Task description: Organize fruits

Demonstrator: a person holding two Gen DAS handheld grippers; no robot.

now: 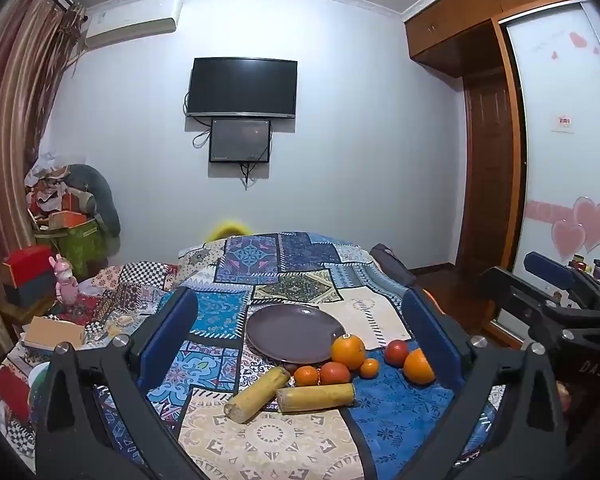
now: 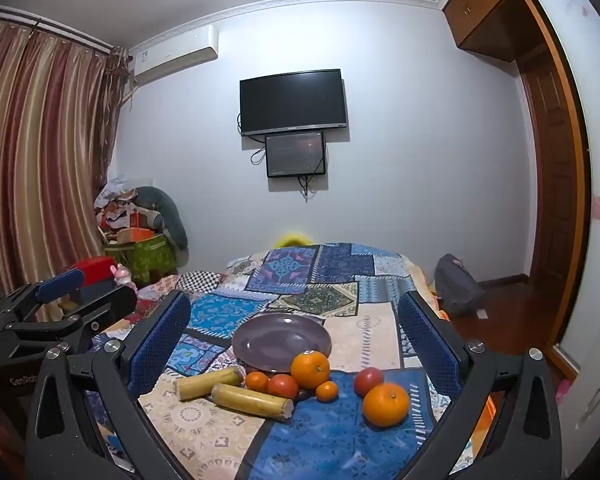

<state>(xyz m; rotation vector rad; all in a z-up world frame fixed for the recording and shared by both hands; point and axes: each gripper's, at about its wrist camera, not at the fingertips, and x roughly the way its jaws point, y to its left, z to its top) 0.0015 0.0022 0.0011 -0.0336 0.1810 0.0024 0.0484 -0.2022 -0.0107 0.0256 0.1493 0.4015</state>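
Observation:
An empty purple plate [image 1: 292,330] [image 2: 280,340] lies on the patchwork cloth. In front of it lie two yellow corn-like cylinders [image 1: 260,394] [image 2: 252,400], two large oranges [image 1: 348,351] [image 2: 386,404], two small tangerines [image 1: 306,376] [image 2: 257,382] and two red tomatoes [image 1: 396,353] [image 2: 368,380]. My left gripper [image 1: 300,332] is open and empty, held above and short of the fruit. My right gripper [image 2: 296,336] is also open and empty, at a similar height. Each gripper shows at the edge of the other's view.
The table [image 1: 268,444] stands in a bedroom, with a bed piled with boxes [image 1: 56,328] at left and a grey bag [image 2: 458,290] on the floor at right. A TV [image 1: 242,88] hangs on the far wall. A wardrobe [image 1: 560,160] stands at right.

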